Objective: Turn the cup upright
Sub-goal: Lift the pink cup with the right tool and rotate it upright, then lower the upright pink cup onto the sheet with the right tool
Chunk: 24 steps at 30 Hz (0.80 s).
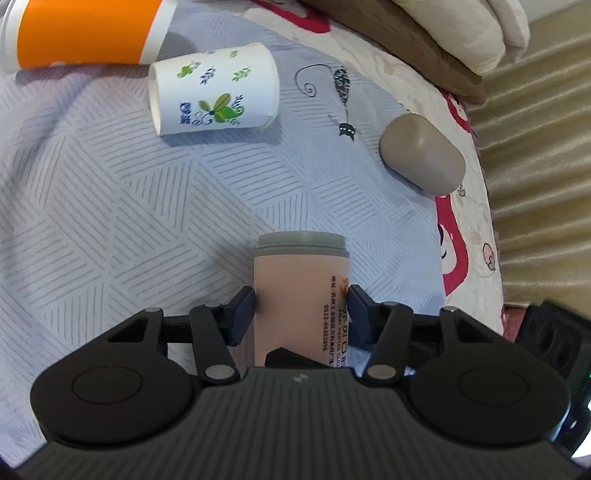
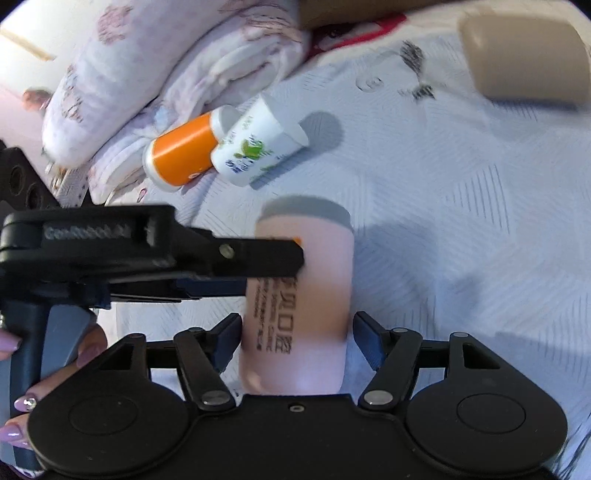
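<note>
Left gripper (image 1: 302,295) has its fingers clamped on the pink cup (image 1: 301,295), near centre over the grey bedspread (image 1: 129,221). Right gripper (image 2: 297,332) sits spread around the same cup, right finger (image 2: 369,339) apart from it; left contact unclear. Floral paper cup (image 1: 214,94) lies tipped far left.

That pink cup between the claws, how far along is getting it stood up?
Nothing looks finished. In hand: the left claw is clamped on the pink cup, while the right claw sits around it, apparently with gaps. Its orientation is unclear. Left: the leaf-print cup and orange cup lie on their sides on the bedspread.
</note>
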{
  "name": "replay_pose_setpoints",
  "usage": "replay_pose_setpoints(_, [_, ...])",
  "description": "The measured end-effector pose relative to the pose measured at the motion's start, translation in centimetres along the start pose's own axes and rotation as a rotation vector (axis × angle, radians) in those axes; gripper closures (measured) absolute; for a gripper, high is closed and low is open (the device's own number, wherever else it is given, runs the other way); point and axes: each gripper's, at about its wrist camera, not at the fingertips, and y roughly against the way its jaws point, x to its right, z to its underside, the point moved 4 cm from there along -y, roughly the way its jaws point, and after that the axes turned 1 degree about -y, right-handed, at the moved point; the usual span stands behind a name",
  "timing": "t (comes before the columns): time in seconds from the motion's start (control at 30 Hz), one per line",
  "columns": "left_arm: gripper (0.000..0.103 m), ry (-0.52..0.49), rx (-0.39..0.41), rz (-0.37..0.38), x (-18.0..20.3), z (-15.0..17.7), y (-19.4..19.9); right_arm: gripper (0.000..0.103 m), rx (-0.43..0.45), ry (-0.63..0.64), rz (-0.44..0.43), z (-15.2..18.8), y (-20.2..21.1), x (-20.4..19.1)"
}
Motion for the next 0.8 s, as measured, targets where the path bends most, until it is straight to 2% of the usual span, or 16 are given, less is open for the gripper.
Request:
replay_pose_setpoints(0.03, [0.049,-0.021,0.009,-0.007,0.0,-0.1,0.1,0.033,-0.001,0.039,0.006,-0.3,-0.1,-0.2])
replay_pose_setpoints(0.2, [0.048,-0.099,0.026,-0.042,0.9,0.0,0.1,0.033,0.002,0.079,-0.003,-0.4,-0.2,-0.3])
replay_pose_setpoints(0.3, [0.043,-0.162,0.018,-0.055,1.2,0.3,-0.4,0.033,0.012,0.103,0.014,-0.4,-0.2,-0.6])
replay_pose_setpoints(0.33, [0.037,-0.193,0.011,-0.071,1.3,0.5,-0.7,0.033,0.018,0.133,0.03,-0.3,-0.2,-0.9])
replay_pose_setpoints(0.37, [0.037,-0.205,0.017,-0.09,1.3,0.6,-1.0,0.033,0.023,0.161,0.043,-0.2,-0.3,-1.3])
replay_pose_setpoints(0.43, [0.037,-0.204,0.037,-0.099,1.4,0.8,-0.8,0.034,0.029,0.207,0.063,0.0,-0.5,-1.9])
replay_pose_setpoints(0.7, [0.044,-0.359,0.166,-0.083,3.3,0.6,1.7,0.034,0.127,0.322,0.122,-0.4,0.3,-3.0])
replay_pose_setpoints(0.8, [0.044,-0.361,0.205,-0.059,3.4,0.0,2.1,0.035,0.18,0.356,0.148,-0.8,0.4,-3.1])
